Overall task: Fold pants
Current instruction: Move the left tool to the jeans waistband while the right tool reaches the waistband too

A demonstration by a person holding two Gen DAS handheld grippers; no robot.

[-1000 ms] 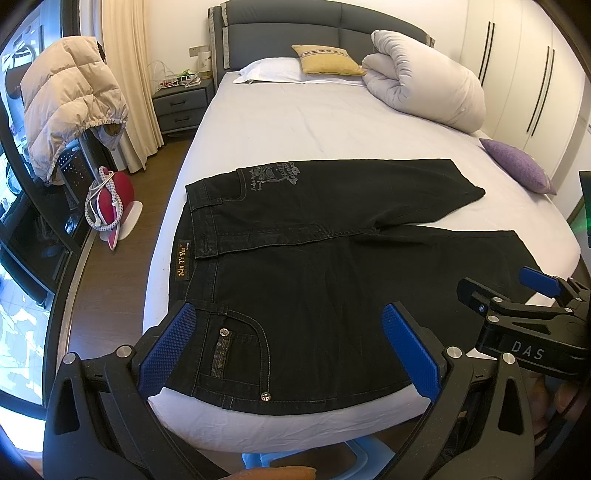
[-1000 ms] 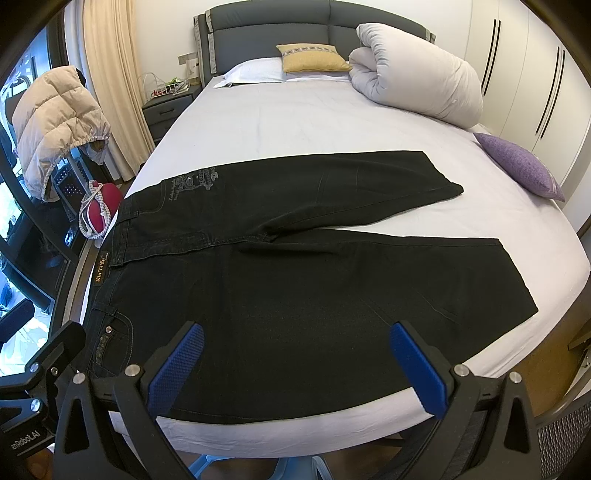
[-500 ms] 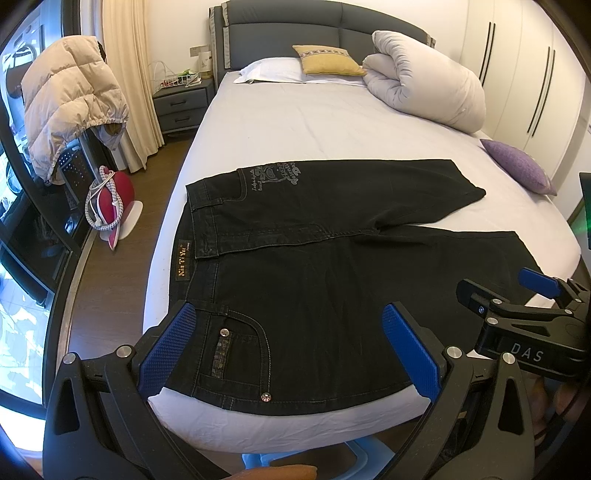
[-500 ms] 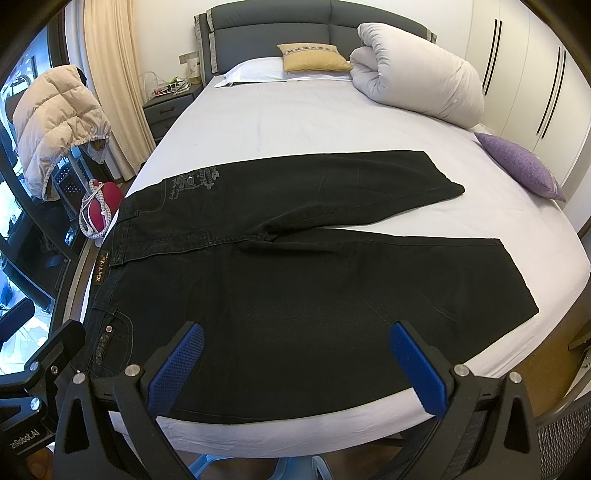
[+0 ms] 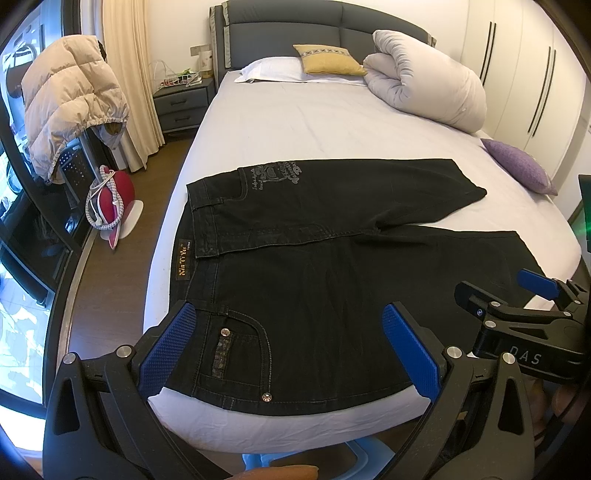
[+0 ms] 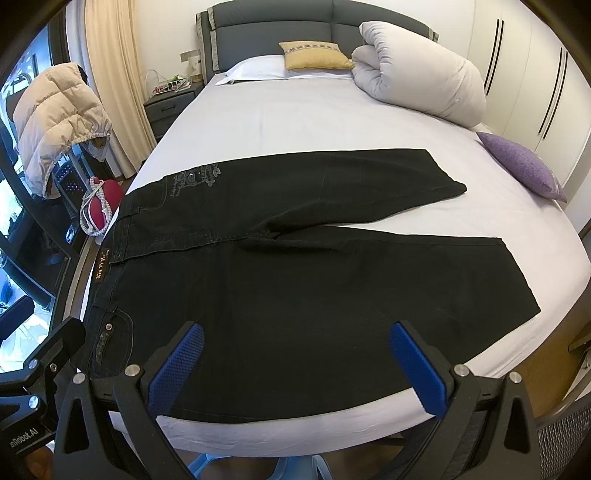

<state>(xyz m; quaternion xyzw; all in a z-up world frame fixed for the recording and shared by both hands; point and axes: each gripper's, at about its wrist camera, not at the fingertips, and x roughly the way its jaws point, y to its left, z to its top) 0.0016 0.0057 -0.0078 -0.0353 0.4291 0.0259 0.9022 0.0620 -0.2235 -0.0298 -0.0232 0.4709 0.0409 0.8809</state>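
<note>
Black pants (image 5: 332, 266) flat on bed (image 5: 295, 122), same as before; L gripper (image 5: 291, 350) & R gripper (image 6: 295, 365) fingers wide apart, nothing held.

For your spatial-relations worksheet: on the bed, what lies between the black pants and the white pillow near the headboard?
Nothing: only bare sheet of the bed lies between the black pants and the white pillow. The right wrist view shows it best.

Both wrist cameras look forward from behind spread fingers, near the bed's (image 5: 332, 122) foot edge, toward the headboard (image 6: 280, 22). The left view sits further left; both share the pants (image 5: 332, 266).
</note>
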